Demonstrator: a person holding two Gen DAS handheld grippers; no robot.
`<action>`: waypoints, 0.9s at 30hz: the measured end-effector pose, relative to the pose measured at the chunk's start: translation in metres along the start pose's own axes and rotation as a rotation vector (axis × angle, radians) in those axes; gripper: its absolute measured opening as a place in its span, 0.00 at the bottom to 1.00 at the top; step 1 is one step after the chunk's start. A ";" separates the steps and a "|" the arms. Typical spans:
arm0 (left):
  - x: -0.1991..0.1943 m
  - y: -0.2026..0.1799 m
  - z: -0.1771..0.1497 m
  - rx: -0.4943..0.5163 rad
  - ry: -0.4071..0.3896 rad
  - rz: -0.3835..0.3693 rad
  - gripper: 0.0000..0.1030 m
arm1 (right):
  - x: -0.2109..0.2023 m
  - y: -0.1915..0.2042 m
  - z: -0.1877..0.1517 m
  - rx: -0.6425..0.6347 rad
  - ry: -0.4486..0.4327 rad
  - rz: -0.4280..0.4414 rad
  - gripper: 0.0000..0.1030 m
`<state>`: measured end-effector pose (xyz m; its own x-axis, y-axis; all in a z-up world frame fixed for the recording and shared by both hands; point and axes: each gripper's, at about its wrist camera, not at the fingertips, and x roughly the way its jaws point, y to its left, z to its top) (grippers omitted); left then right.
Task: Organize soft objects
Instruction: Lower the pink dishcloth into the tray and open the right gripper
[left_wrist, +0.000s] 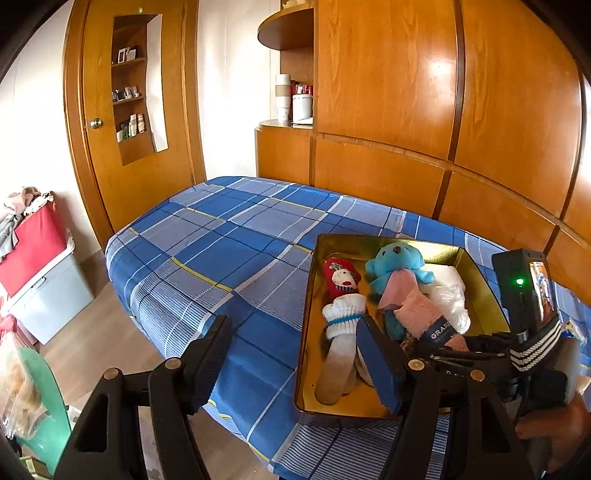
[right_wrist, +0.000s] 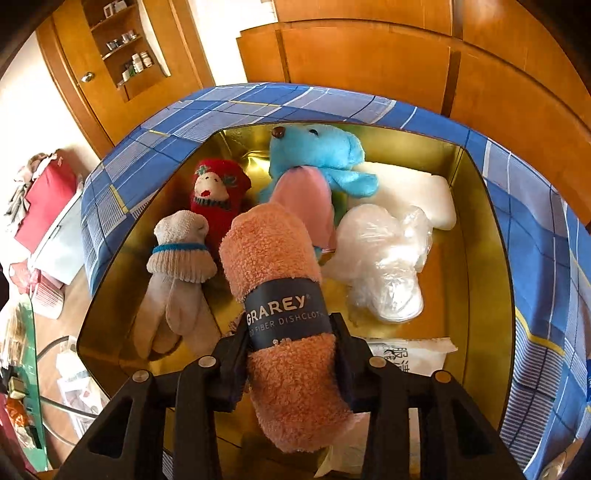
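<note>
The right gripper (right_wrist: 291, 354) clamps a rolled peach-pink terry dishcloth with a dark navy paper band (right_wrist: 284, 295), its fingers (right_wrist: 232, 363) pressing the roll from both sides just below the band. Gripping near the middle probably keeps the soft roll from drooping or unrolling. The roll hangs above the open rectangular gold-coloured metal tin (right_wrist: 476, 221), which sits on the blue plaid bed cover (right_wrist: 535, 240).

Inside the tin, a bright blue plush bear with a pink scarf (right_wrist: 314, 151) lies at the far end. Left of the bear lies a red knitted sock with a doll face (right_wrist: 218, 192), with a white ribbed sock with a blue stripe (right_wrist: 177, 258) nearer the camera. Right of the bear rest a white foam-like pad (right_wrist: 424, 199) and a crumpled clear plastic bag (right_wrist: 384, 258). The bare strip of tin floor between sock and bag looks like the roll's likely landing place.

The left gripper (left_wrist: 295, 362) hovers by the tin's near left corner, fingers (left_wrist: 212, 362) spread wide and holding nothing, seemingly parked clear of the drop.
</note>
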<state>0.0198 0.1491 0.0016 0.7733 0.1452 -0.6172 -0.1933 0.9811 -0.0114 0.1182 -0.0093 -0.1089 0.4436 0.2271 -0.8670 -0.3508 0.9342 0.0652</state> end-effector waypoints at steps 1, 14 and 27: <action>0.001 0.000 0.000 -0.002 0.003 0.000 0.68 | -0.001 0.000 0.000 -0.006 -0.003 -0.001 0.39; 0.003 -0.003 -0.001 0.005 0.010 0.000 0.69 | -0.015 -0.002 -0.006 0.010 -0.038 0.029 0.41; 0.003 -0.004 -0.003 0.005 0.014 0.002 0.70 | -0.049 -0.014 -0.018 0.051 -0.097 0.088 0.41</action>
<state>0.0215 0.1453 -0.0025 0.7644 0.1449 -0.6283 -0.1917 0.9814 -0.0069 0.0863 -0.0381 -0.0762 0.4910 0.3324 -0.8053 -0.3507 0.9216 0.1666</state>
